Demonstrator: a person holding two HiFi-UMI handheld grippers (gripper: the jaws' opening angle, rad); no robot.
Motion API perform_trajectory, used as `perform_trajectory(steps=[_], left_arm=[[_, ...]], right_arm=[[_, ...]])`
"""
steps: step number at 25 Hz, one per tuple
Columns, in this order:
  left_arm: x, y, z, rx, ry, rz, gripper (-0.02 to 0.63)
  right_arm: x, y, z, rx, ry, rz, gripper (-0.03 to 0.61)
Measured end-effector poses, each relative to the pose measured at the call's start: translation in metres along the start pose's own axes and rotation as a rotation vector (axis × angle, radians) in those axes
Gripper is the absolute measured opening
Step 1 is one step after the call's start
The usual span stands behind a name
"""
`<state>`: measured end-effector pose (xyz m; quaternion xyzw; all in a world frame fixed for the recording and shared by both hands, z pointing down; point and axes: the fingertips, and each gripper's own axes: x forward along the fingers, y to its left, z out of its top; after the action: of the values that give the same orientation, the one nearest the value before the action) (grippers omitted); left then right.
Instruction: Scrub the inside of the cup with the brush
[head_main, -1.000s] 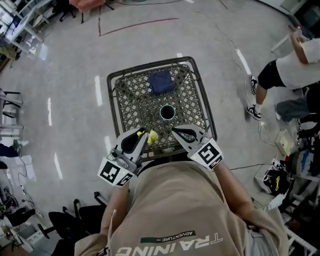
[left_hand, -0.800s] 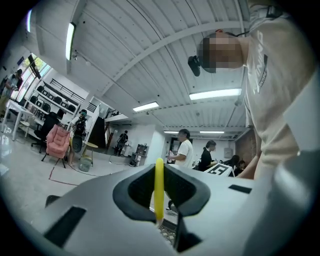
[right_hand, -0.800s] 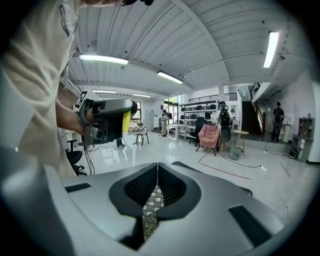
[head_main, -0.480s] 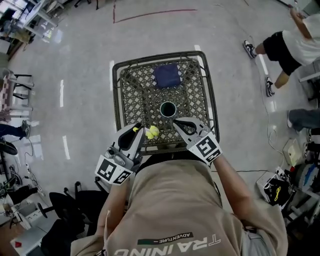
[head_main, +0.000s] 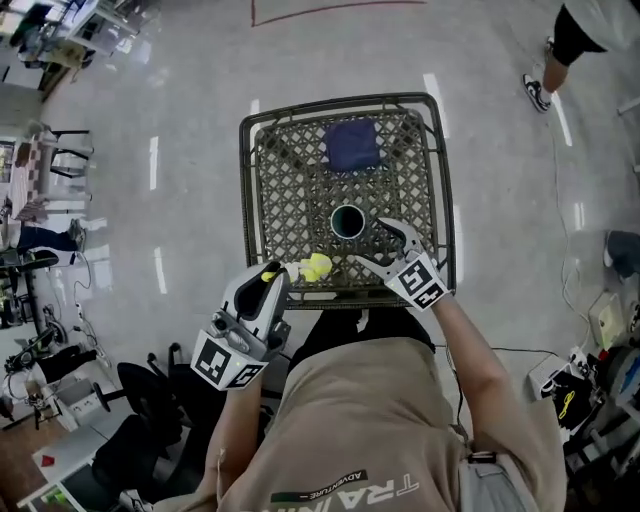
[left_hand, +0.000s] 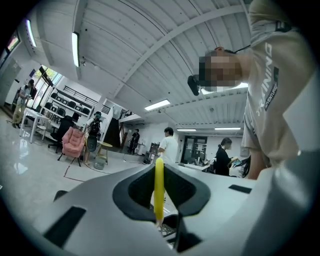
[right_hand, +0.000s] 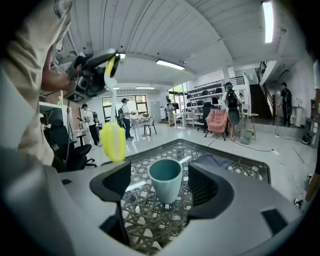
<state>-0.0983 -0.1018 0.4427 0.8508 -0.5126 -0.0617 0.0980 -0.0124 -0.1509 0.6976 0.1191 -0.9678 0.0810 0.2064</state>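
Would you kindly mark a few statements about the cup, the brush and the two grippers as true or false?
1. The teal plastic cup stands upright on the dark woven lattice table. True.
2. The left gripper grips the yellow brush. True.
3. The brush's head is inside the cup. False: it hangs in the air by the table's near edge, apart from the cup.
4. The right gripper is clamped on the cup. False: its jaws have just been opening and stand apart, with the cup just ahead of the gap, untouched.
5. A dark blue folded cloth lies on the table's far side. True.
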Motion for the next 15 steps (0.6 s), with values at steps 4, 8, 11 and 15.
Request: perform_trajectory(steps=[4, 8, 11, 15], left_arm=[[-0.012, 0.008, 0.013, 0.0, 0.018, 0.037, 0.055], [-0.027, 0.011, 0.012, -0.029, 0.024, 0.099, 0.055], [-0.038, 0.017, 0.012, -0.022, 0.048, 0.134, 0.055], [-0.046, 0.025, 0.013, -0.018, 0.06, 0.168, 0.055]], right_arm=[[0.04, -0.012, -0.041, -0.065, 0.076, -0.046, 0.388], [0.065, -0.023, -0.065, -0.125, 0.091, -0.094, 0.39], [0.081, -0.022, -0.069, -0.103, 0.084, -0.096, 0.39], [0.098, -0.02, -0.068, -0.07, 0.088, -0.079, 0.393]])
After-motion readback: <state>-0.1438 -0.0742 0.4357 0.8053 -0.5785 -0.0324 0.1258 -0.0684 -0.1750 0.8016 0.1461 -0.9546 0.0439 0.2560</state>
